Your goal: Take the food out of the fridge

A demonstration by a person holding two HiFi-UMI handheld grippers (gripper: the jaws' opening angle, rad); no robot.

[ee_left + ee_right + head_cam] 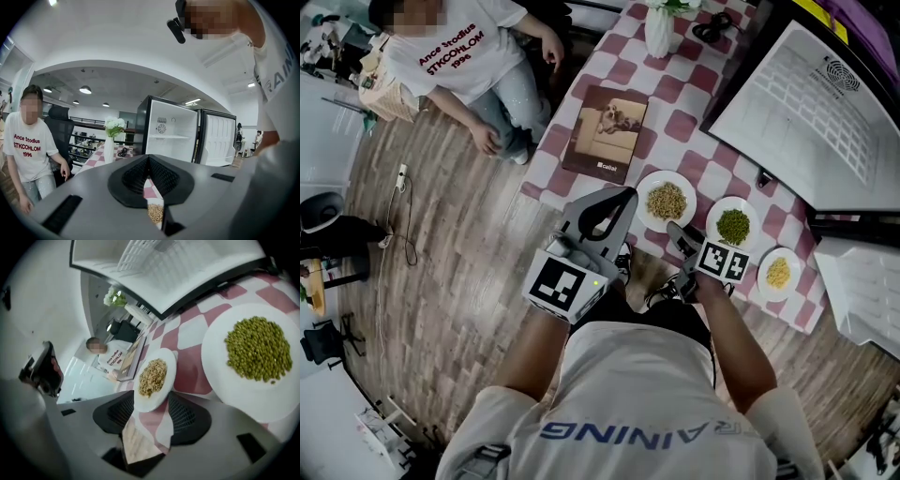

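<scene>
Food: three white plates sit on the checked table [609, 56], already out of the fridge [171, 136].
Peas plate [733, 201]: this is the plate all the other places are told from.
Grain plate [644, 214]: just beside the peas plate, on its left in the head view.
Corn plate [789, 255]: just beside the peas plate on the other side, nearer the person.
Fridge: behind the peas plate, door wide open; the shelf I can see looks bare.
How the plates will feel: I think hard, smooth and easy to break, and not very heavy. The little bits of food are loose and will roll off if a plate tips.
Where to hold: the bare white rim, with the plate kept flat.
Right gripper [150, 401]: close to the peas plate, tipped down at the table. Its jaws are spread apart and pinch nothing.
Left gripper [626, 194]: past the grain plate from the peas plate, pointing almost flat at the fridge. Its jaws are pressed together with nothing in them.
</scene>
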